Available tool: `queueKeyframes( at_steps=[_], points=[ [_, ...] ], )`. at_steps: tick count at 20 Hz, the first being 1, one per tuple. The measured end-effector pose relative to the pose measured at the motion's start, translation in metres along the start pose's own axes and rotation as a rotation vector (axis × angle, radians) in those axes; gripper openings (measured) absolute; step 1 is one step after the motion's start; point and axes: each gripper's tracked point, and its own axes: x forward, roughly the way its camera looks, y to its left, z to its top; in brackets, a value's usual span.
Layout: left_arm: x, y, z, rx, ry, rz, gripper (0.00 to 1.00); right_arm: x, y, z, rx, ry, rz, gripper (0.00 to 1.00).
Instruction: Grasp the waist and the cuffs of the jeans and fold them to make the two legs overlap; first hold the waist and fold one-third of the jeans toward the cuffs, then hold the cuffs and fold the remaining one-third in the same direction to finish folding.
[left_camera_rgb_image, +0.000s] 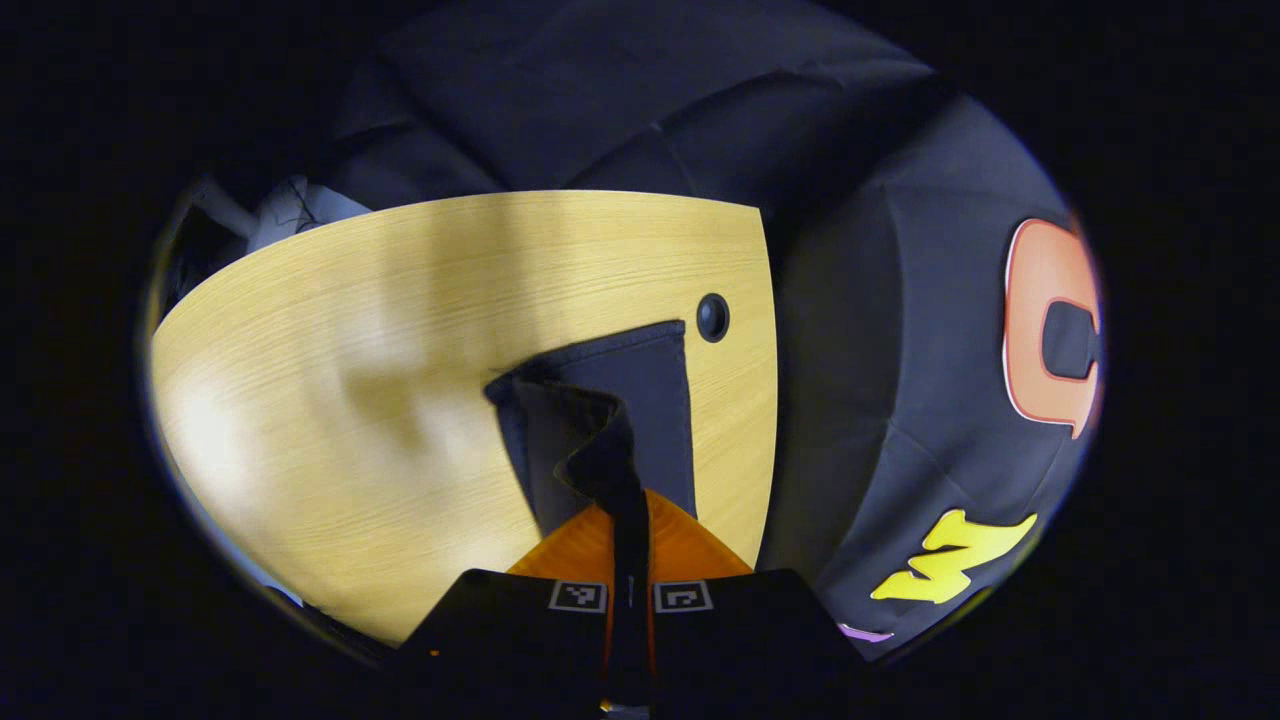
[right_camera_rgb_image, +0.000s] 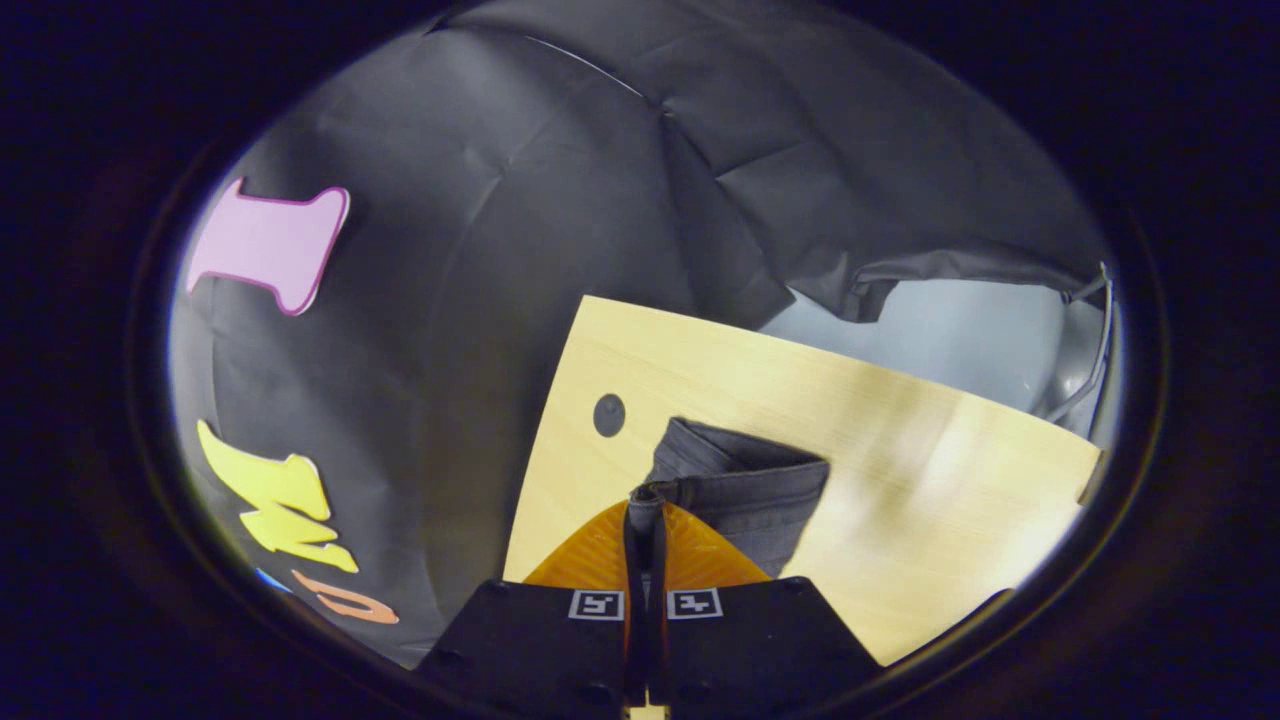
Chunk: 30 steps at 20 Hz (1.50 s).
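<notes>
We see each hand-held gripper, left (left_camera_rgb_image: 630, 520) and right (right_camera_rgb_image: 646, 525), clamped on dark jeans (left_camera_rgb_image: 610, 420) above a pale wood worktop (left_camera_rgb_image: 350, 380); black cloth walls.

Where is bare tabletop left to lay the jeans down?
Left gripper view: wide bare wooden table left of the jeans. Right gripper view: bare wood right of the jeans. Crowded: the strip between jeans, round hole and table edge.

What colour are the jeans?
Dark, nearly black with a bluish-grey cast. The jeans show best in the right gripper view, against the light wooden table.
</notes>
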Motion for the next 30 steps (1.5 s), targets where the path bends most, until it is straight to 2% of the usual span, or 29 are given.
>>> queueKeyframes(
  at_steps=[2, 5, 7, 8, 11, 13, 14, 15, 17, 18, 19, 20, 21, 22, 23, 24, 26, 27, 28, 29, 30],
  points=[
    [0.023, -0.005, 0.008, 0.069, 0.024, 0.015, 0.04, 0.023, 0.001, 0.004, -0.011, -0.001, -0.007, 0.01],
    [0.051, -0.032, 0.025, 0.091, 0.037, -0.033, 0.04, 0.056, 0.005, 0.013, -0.003, 0.000, -0.015, 0.01],
    [0.071, -0.034, 0.035, 0.132, 0.029, -0.033, 0.03, 0.080, 0.006, 0.014, -0.004, 0.004, -0.017, 0.01],
    [0.080, -0.028, 0.035, 0.148, 0.042, -0.009, 0.03, 0.091, 0.004, 0.013, -0.008, 0.008, -0.022, 0.00],
    [0.103, -0.009, 0.041, 0.104, 0.038, 0.059, 0.04, 0.114, -0.001, 0.012, 0.003, 0.003, -0.043, 0.01],
    [0.106, -0.003, 0.043, 0.093, 0.026, 0.080, 0.05, 0.119, -0.001, 0.013, 0.015, 0.001, -0.028, 0.02],
    [0.105, -0.001, 0.045, 0.102, 0.019, 0.100, 0.10, 0.119, -0.002, 0.012, 0.015, 0.000, -0.031, 0.11],
    [0.104, 0.004, 0.046, 0.120, 0.014, 0.129, 0.12, 0.119, -0.001, 0.013, 0.014, -0.002, -0.025, 0.12],
    [0.101, -0.007, 0.044, 0.135, 0.009, 0.099, 0.50, 0.118, 0.003, 0.012, 0.014, -0.006, -0.008, 0.21],
    [0.099, -0.011, 0.042, 0.146, 0.006, 0.094, 0.69, 0.116, 0.006, 0.012, 0.014, -0.008, 0.004, 0.19],
    [0.097, -0.015, 0.040, 0.154, 0.005, 0.083, 0.86, 0.114, 0.011, 0.010, 0.008, -0.012, 0.015, 0.25],
    [0.093, -0.020, 0.039, 0.162, -0.002, 0.073, 0.94, 0.112, 0.015, 0.011, -0.012, -0.024, 0.026, 0.43],
    [0.087, -0.026, 0.036, 0.175, -0.008, 0.063, 0.84, 0.105, 0.017, 0.009, -0.044, -0.034, 0.032, 0.62],
    [0.079, -0.032, 0.033, 0.195, -0.012, 0.053, 0.84, 0.099, 0.018, 0.008, -0.085, -0.042, 0.036, 0.80],
    [0.073, -0.038, 0.030, 0.218, -0.023, 0.047, 0.85, 0.094, 0.018, 0.006, -0.129, -0.043, 0.026, 0.75],
    [0.064, -0.046, 0.027, 0.245, -0.036, 0.040, 0.85, 0.088, 0.020, 0.004, -0.174, -0.047, 0.020, 0.83],
    [0.040, -0.061, 0.017, 0.356, -0.075, 0.029, 0.85, 0.070, 0.022, 0.002, -0.280, -0.071, 0.006, 0.83],
    [0.026, -0.065, 0.010, 0.437, -0.103, 0.034, 0.85, 0.059, 0.023, 0.000, -0.342, -0.088, -0.002, 0.75],
    [0.010, -0.072, 0.002, 0.528, -0.136, 0.032, 0.97, 0.045, 0.024, -0.001, -0.416, -0.111, -0.010, 0.83],
    [-0.008, -0.082, -0.009, 0.626, -0.177, 0.012, 0.98, 0.028, 0.024, -0.004, -0.504, -0.139, -0.014, 0.92],
    [-0.028, -0.092, -0.021, 0.727, -0.238, -0.012, 0.85, 0.008, 0.025, -0.007, -0.599, -0.177, -0.021, 0.74]
  ],
)
